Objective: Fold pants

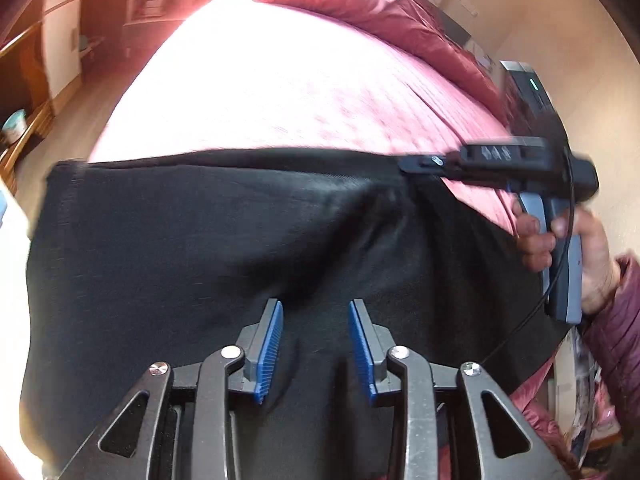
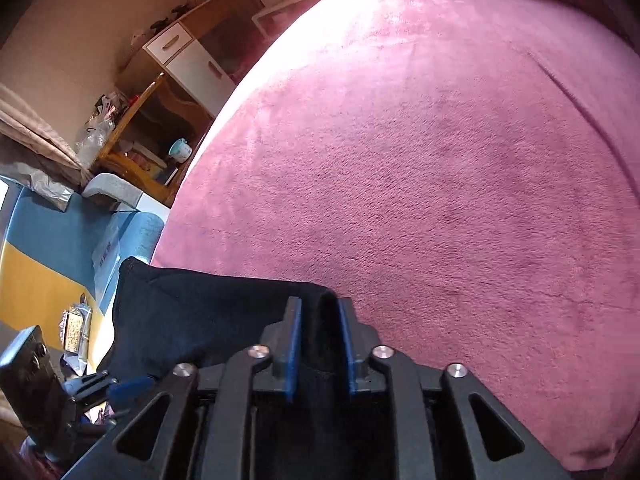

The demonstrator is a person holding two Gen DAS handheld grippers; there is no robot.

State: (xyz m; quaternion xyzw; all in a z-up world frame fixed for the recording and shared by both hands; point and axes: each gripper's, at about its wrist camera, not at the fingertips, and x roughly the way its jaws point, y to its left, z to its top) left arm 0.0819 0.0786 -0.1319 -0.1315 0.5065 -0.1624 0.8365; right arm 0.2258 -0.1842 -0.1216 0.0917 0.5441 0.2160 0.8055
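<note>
The pink bed (image 2: 440,160) fills most of both views, bare across its upper and right parts. The black pants (image 1: 180,248) lie across the lower half of the left wrist view, spread over the near edge of the bed, with a straight dark edge running from the left of the frame to the centre right. They look doubled over at least once, since that top edge reads as a fold, though the blur and the dark cloth make the layers hard to count. Slack wrinkles remain at centre right, so the stack is not yet flat, and a further fold and some smoothing probably remain.

In the right wrist view the pants sit at lower left, one rounded corner rising between the pads of the right tongs (image 2: 319,312); the pads stand a little apart with cloth in the gap, and I cannot tell whether they press it. The left tongs (image 1: 316,312) are spread over the cloth at bottom centre, pinching nothing.
</note>
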